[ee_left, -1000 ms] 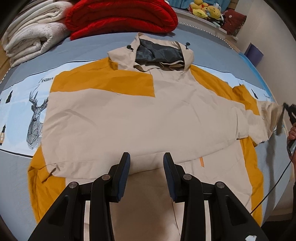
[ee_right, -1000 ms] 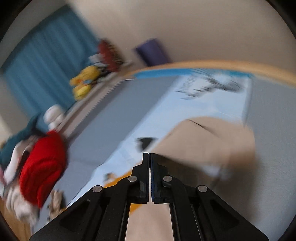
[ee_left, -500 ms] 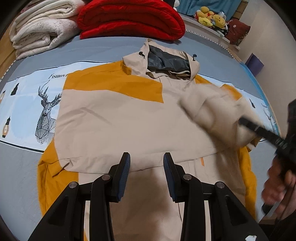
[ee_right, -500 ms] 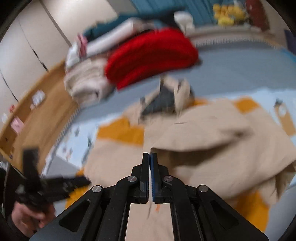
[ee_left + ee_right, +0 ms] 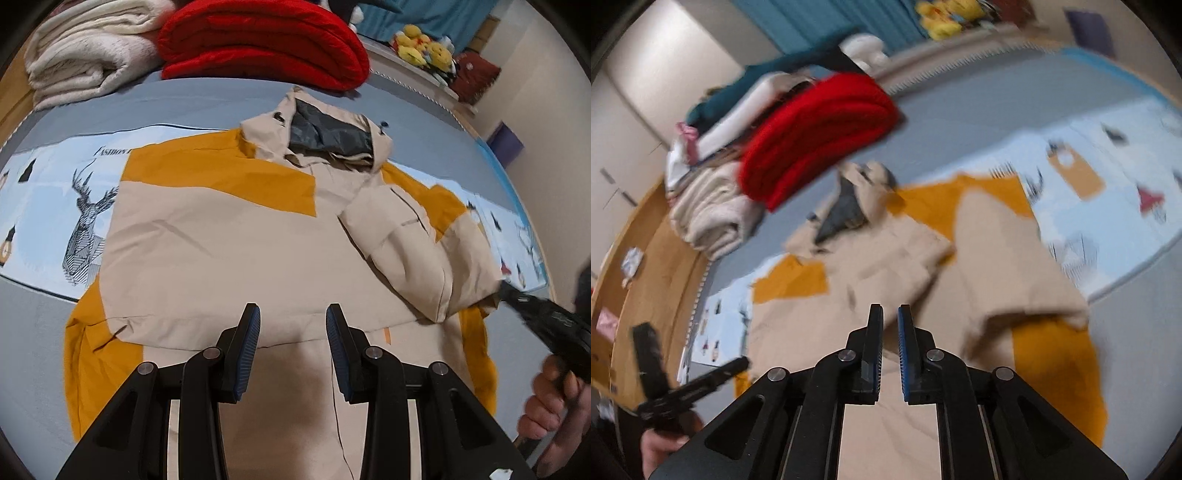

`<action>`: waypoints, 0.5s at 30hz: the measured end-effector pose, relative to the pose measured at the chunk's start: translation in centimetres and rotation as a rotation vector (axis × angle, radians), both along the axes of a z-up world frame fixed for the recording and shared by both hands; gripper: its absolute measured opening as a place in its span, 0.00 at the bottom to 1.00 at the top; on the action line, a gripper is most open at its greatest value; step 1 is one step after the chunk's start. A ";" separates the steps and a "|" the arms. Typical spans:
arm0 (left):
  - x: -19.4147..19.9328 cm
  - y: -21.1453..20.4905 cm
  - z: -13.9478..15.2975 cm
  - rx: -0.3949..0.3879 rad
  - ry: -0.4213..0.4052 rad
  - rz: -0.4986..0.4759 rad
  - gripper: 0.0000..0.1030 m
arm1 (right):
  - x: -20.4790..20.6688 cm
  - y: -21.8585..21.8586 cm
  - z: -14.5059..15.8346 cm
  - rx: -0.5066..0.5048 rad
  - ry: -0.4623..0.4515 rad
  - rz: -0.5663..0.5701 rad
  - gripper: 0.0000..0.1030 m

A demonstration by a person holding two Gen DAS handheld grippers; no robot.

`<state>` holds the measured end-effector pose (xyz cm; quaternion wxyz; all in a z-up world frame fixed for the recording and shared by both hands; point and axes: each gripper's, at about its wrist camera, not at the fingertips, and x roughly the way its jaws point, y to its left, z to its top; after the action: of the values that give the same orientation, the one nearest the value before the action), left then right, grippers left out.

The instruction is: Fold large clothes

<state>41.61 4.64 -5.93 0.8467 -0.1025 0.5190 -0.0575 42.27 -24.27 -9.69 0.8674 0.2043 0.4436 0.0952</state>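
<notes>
- To the far left of our left claw (image 5: 291,325), a printed light-blue sheet with a line-drawn deer (image 5: 83,218) lies across the grey bed (image 5: 33,332).
- Up and left of that claw sits a stack of folded cream fleece blankets (image 5: 85,55), with a folded red quilted blanket (image 5: 266,40) just beside it on the right.
- Our left claw hangs over the lower body of the big beige and mustard-yellow hooded jacket (image 5: 229,251), its blue-padded fingers (image 5: 248,343) partly apart with nothing between them.
- The jacket lies flat on the bed ahead of this claw, its hood with dark grey lining (image 5: 328,133) at the far end.
- Right of the left claw, the beige sleeve (image 5: 417,254) is folded in across the jacket's body.
- At that sleeve's outer end our right claw (image 5: 508,291) shows blurred, gripped by a hand (image 5: 554,402).
- In the right wrist view the right claw (image 5: 890,325) has a narrow gap; its jaws have just been opening and no cloth sits between them.
- The folded sleeve (image 5: 1008,266) lies ahead and to the right of it.
- Far right, behind the bed, yellow plush toys (image 5: 421,46) rest on a ledge.
</notes>
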 end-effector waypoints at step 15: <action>2.0 0.1 -1.3 0.032 0.015 -0.008 0.32 | 5.8 1.2 -8.9 0.251 0.222 -0.008 0.45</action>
<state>43.59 4.74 -7.26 0.8441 -0.0871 0.5265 -0.0516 48.12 -23.08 -18.61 0.7812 0.3220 0.5204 0.1232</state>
